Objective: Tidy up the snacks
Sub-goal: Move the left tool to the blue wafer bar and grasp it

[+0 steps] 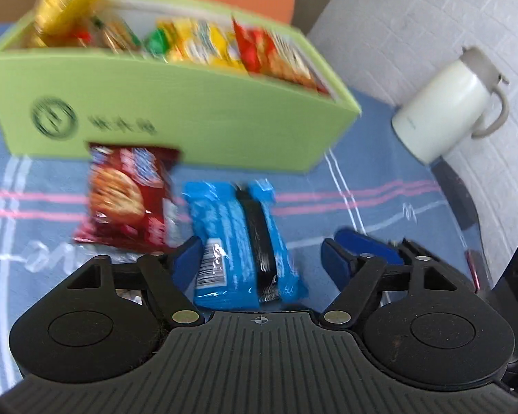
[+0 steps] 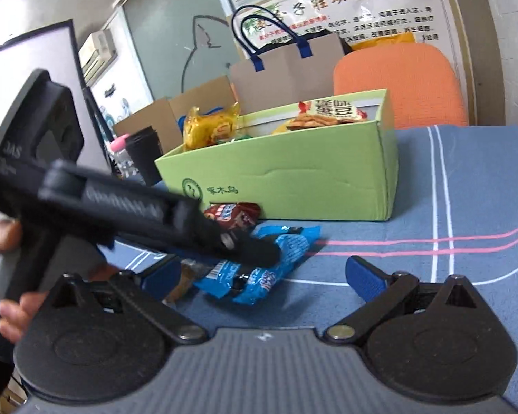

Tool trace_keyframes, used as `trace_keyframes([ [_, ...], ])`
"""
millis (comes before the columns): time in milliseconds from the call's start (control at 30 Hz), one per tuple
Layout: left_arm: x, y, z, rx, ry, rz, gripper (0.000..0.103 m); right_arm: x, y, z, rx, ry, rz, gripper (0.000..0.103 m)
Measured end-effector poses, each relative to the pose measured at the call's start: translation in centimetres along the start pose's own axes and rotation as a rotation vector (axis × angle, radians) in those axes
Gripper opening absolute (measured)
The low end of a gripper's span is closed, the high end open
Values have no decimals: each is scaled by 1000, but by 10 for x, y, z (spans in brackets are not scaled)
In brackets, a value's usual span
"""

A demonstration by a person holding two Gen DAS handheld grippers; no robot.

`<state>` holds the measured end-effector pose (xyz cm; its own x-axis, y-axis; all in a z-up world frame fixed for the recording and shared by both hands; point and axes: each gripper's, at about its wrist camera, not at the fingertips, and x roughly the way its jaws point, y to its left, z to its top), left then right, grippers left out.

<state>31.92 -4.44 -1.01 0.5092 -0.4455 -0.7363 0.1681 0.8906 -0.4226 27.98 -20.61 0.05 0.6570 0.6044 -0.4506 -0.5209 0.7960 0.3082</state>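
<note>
A blue snack packet (image 1: 238, 241) lies on the striped blue tablecloth (image 1: 380, 158), between the fingers of my left gripper (image 1: 262, 262). The left pad is at the packet's edge and the right pad stands clear of it, so the gripper is open. A red cracker packet (image 1: 127, 196) lies just left of the blue one, in front of the green box (image 1: 190, 110) filled with snacks. In the right wrist view my right gripper (image 2: 264, 276) is open wide and holds nothing. It is low over the cloth, near the blue packet (image 2: 293, 245). The left gripper (image 2: 252, 248), held by a hand, reaches over that packet.
A white lidded mug (image 1: 445, 103) stands at the table's right edge by the wall. Behind the box are an orange chair (image 2: 400, 82), a brown paper bag (image 2: 286, 69), a black cup (image 2: 145, 158) and a pink-capped bottle (image 2: 119, 145).
</note>
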Motion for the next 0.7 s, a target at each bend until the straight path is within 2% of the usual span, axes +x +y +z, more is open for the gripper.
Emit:
trace_keyframes([
  [100, 8, -16, -6, 73, -8, 33, 58, -1, 6, -3, -27, 8, -10, 100],
  [200, 8, -22, -10, 91, 8, 6, 56, -1, 7, -3, -32, 7, -12, 100],
  [300, 8, -19, -8, 65, 4, 13, 52, 0, 6, -4, -14, 12, -10, 100],
  [433, 3, -4, 4, -23, -26, 22, 62, 3, 3, -3, -10, 25, -12, 100],
  [567, 7, 5, 12, -82, -13, 14, 60, 21, 21, 1, -159, 119, -113, 100],
  [700, 11, 11, 19, -111, -10, -14, 60, 39, 34, 2, -272, 180, -168, 100],
])
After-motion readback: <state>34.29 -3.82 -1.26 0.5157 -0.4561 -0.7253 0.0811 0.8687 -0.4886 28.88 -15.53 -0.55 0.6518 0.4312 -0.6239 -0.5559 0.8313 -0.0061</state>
